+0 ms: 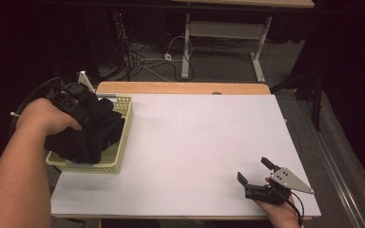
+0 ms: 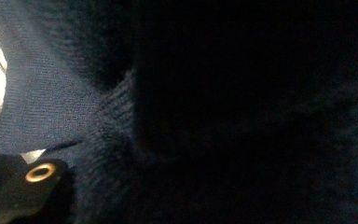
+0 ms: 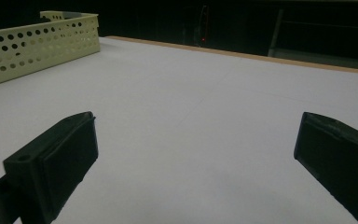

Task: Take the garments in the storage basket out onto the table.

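A dark knitted garment (image 1: 92,140) bulges out of a pale yellow perforated basket (image 1: 123,142) at the table's left edge. My left gripper (image 1: 88,111) is buried in the top of that garment and shut on a bunch of it, with the hand behind it. In the left gripper view the dark navy knit (image 2: 191,116) lies right against the lens, and one black finger (image 2: 18,200) with a brass ring shows at the bottom left. My right gripper (image 1: 253,169) rests low over the white table top (image 1: 195,133) near the front right, open, with nothing between its fingers (image 3: 60,158).
The basket (image 3: 37,44) stands far off to the left in the right gripper view, across bare white table (image 3: 191,93). A wooden strip (image 1: 180,88) edges the table's far side. Beyond it are cables and another table's legs on the floor (image 1: 185,52).
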A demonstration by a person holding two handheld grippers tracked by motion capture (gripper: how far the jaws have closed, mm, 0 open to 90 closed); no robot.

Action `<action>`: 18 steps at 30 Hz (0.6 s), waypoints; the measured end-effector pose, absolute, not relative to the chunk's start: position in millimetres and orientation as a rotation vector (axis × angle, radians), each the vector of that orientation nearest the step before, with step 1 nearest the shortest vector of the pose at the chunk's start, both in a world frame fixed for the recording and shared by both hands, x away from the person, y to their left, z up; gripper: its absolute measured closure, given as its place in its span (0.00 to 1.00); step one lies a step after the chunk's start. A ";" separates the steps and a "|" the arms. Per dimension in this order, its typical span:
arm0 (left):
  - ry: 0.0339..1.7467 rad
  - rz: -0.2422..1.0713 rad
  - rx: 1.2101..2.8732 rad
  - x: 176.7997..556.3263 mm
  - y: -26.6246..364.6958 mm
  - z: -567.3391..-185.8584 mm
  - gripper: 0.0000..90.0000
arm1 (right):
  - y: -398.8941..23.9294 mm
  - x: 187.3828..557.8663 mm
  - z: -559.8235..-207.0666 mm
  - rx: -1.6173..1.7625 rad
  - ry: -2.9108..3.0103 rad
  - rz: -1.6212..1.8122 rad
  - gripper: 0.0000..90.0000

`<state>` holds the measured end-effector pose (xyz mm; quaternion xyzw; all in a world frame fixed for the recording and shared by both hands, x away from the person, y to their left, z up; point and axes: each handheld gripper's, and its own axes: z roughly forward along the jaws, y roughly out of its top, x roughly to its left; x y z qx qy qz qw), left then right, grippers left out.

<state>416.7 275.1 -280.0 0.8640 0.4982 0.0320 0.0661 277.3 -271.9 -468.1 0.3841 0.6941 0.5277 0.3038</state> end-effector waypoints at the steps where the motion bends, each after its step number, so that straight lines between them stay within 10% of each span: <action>1: 1.502 0.101 2.604 415.7 273.8 -276.6 0.73 | -272.1 277.4 -468.0 1.018 1.838 1.400 0.00; 18: 1.434 0.161 2.603 393.9 245.6 -225.9 0.72 | -270.3 274.9 -464.3 1.013 1.827 1.421 0.00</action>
